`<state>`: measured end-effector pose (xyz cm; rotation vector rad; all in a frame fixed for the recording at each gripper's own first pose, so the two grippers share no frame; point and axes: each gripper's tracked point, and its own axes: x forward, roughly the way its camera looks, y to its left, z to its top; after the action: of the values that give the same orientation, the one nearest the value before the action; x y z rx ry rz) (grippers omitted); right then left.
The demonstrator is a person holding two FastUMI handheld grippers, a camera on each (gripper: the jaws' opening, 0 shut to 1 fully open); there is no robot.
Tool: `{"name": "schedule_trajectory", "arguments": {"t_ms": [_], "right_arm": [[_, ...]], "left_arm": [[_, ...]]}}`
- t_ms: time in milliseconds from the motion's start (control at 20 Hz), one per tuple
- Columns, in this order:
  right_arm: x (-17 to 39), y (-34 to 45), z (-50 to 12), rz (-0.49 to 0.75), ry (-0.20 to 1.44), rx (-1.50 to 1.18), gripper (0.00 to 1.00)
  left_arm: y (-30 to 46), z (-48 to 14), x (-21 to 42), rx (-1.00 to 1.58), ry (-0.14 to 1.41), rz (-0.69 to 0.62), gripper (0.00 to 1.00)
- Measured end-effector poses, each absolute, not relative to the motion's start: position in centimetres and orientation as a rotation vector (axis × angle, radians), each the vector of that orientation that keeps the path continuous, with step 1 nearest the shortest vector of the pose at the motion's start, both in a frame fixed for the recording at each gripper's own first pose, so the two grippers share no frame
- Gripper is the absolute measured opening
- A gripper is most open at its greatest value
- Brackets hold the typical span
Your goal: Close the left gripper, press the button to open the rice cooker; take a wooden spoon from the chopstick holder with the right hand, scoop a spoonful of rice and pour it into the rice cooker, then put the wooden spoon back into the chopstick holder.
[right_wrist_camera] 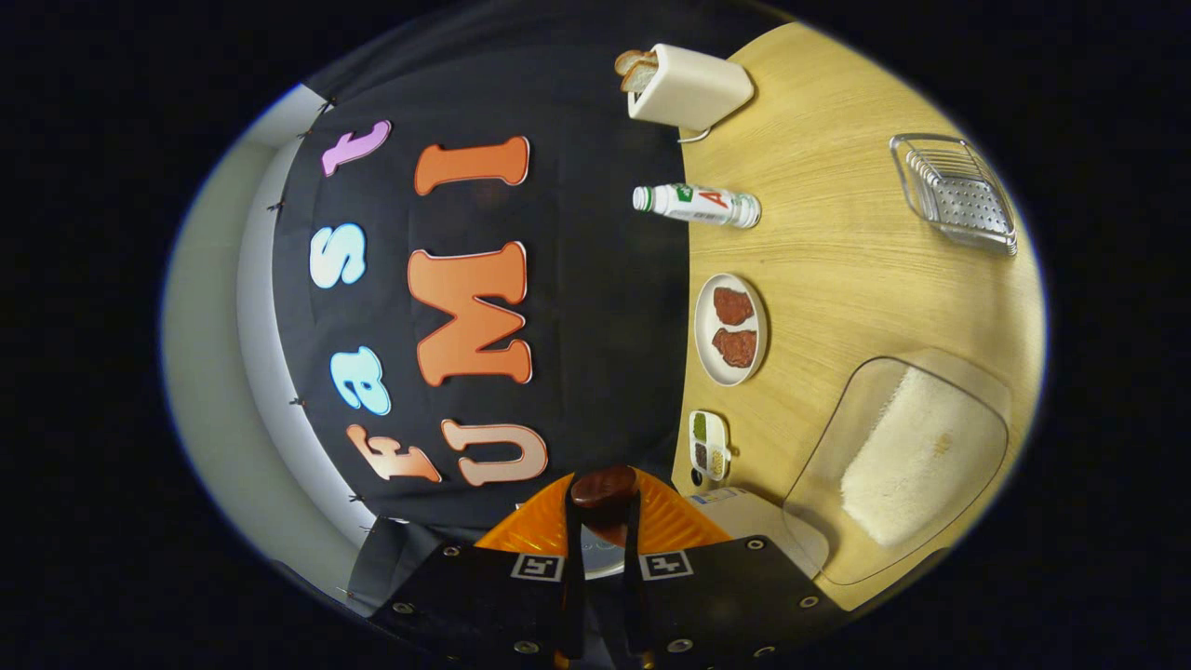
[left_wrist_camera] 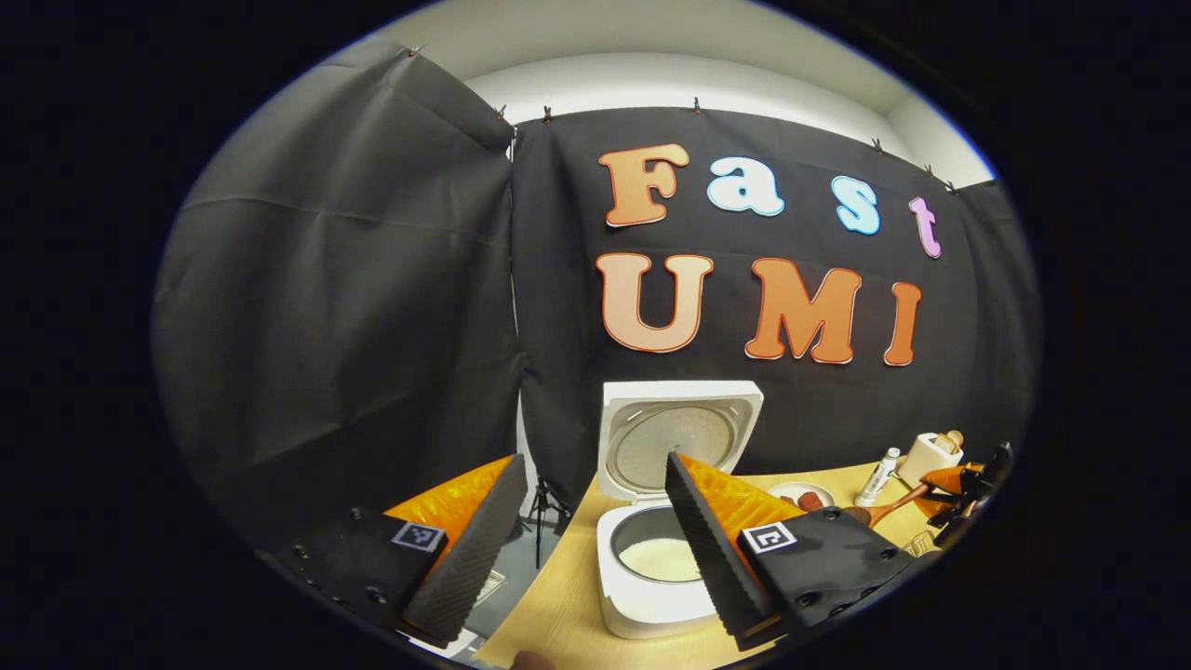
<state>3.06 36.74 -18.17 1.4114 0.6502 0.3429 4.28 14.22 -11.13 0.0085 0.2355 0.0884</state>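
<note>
Tipping rice off the wooden spoon (right_wrist_camera: 603, 491) into the open rice cooker (left_wrist_camera: 656, 558)

Right claw (right_wrist_camera: 603, 521) clamped on the spoon handle, view rolled sideways, so the pour looks in hand or just finished; whether grains remain on the bowl cannot be told. Left claw (left_wrist_camera: 595, 549) parted, empty, hovering in front of the cooker with lid (left_wrist_camera: 677, 437) raised and white rice in the pot. Best kept: bowl over the pot mouth, rolled slowly, clear of the lid. Clear rice tray (right_wrist_camera: 916, 456) on the worktop (right_wrist_camera: 819, 233) beside the cooker. Chopstick holder not identified with certainty; to be located before the return.
</note>
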Motion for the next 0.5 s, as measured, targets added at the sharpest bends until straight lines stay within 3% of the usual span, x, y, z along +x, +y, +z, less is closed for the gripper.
{"name": "schedule_trajectory", "arguments": {"t_ms": [400, 450, 500], "right_arm": [[4.2, 46.2, -17.1, 0.432, 0.703, 1.291, 0.15], [4.4, 47.2, -16.9, 0.441, 0.704, 1.273, 0.10], [4.4, 48.1, -16.8, 0.455, 0.710, 1.258, 0.15]], "left_arm": [[16.1, -11.4, 3.7, -0.016, 0.245, 0.110, 1.00], [16.3, -11.4, 3.6, -0.016, 0.242, 0.112, 1.00], [16.4, -11.4, 3.6, -0.016, 0.242, 0.112, 1.00]]}}
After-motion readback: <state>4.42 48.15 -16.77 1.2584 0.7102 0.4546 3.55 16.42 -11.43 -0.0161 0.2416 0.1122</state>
